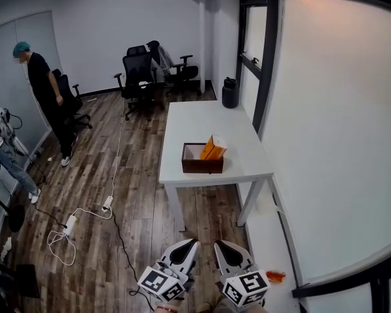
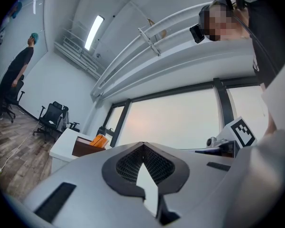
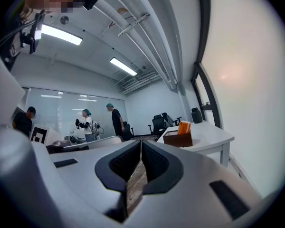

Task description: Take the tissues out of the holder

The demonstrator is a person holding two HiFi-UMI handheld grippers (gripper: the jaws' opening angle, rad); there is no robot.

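A dark brown box holder [image 1: 202,158] stands on the near end of a white table [image 1: 212,128], with orange tissue packs [image 1: 214,148] leaning in its right half. The same holder [image 3: 178,138] and tissue packs [image 3: 184,127] show far off in the right gripper view, and the holder [image 2: 87,147] shows small in the left gripper view. Both grippers hang low over the floor, well short of the table. My left gripper [image 1: 190,242] and right gripper [image 1: 219,244] each have their jaws together with nothing between them.
A black jug [image 1: 230,92] stands at the table's far right corner. Black office chairs [image 1: 140,72] sit beyond the table. A person in black [image 1: 49,96] stands at the left wall. A white power strip [image 1: 70,224] and cables lie on the wood floor.
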